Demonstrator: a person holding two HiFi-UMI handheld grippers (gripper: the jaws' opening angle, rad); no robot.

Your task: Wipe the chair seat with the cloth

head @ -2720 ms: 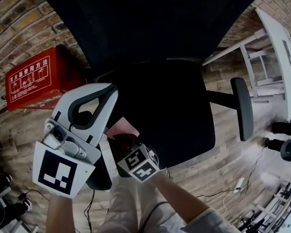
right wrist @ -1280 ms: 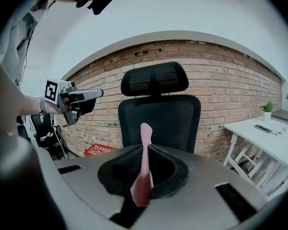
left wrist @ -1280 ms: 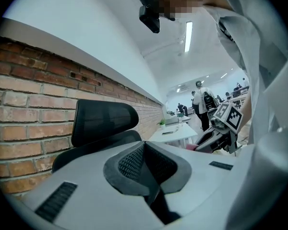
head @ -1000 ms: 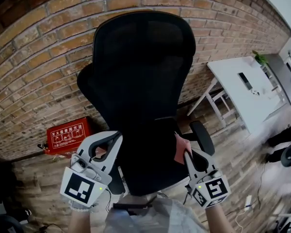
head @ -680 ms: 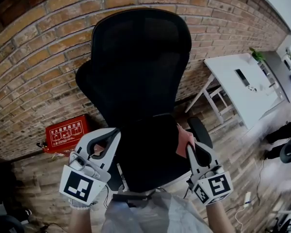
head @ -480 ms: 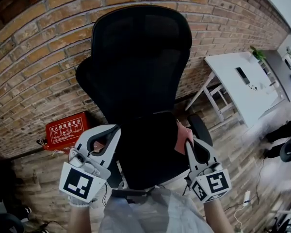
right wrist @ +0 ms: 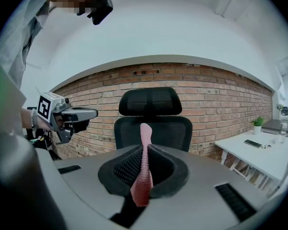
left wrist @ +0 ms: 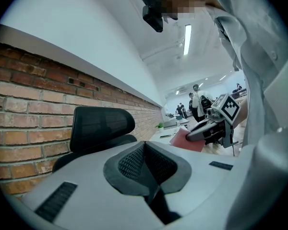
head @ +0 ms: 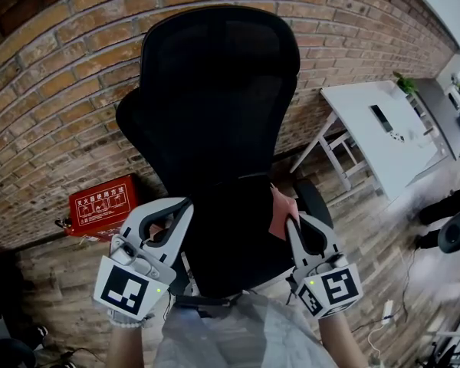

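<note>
A black office chair (head: 215, 98) with a mesh back stands against the brick wall; its dark seat (head: 230, 236) lies between my two grippers. My right gripper (head: 289, 222) hovers at the seat's right side, shut on a pink cloth (head: 280, 208). In the right gripper view the cloth (right wrist: 143, 171) stands pinched edge-on between the pads, with the chair (right wrist: 151, 114) behind it. My left gripper (head: 185, 205) is at the seat's left edge, shut with nothing in it. The left gripper view shows the chair back (left wrist: 103, 126), the right gripper (left wrist: 211, 126) and the cloth (left wrist: 187, 140).
A red box (head: 100, 204) with printed signs sits on the wood floor by the wall, left of the chair. A white table (head: 376, 133) stands to the right, past the chair's armrest (head: 314, 202). People stand far off in the left gripper view.
The view has lifted from the seat to the whole chair. The right gripper carried the cloth from the seat's front left to its right side; both grippers barely moved over the last second.
</note>
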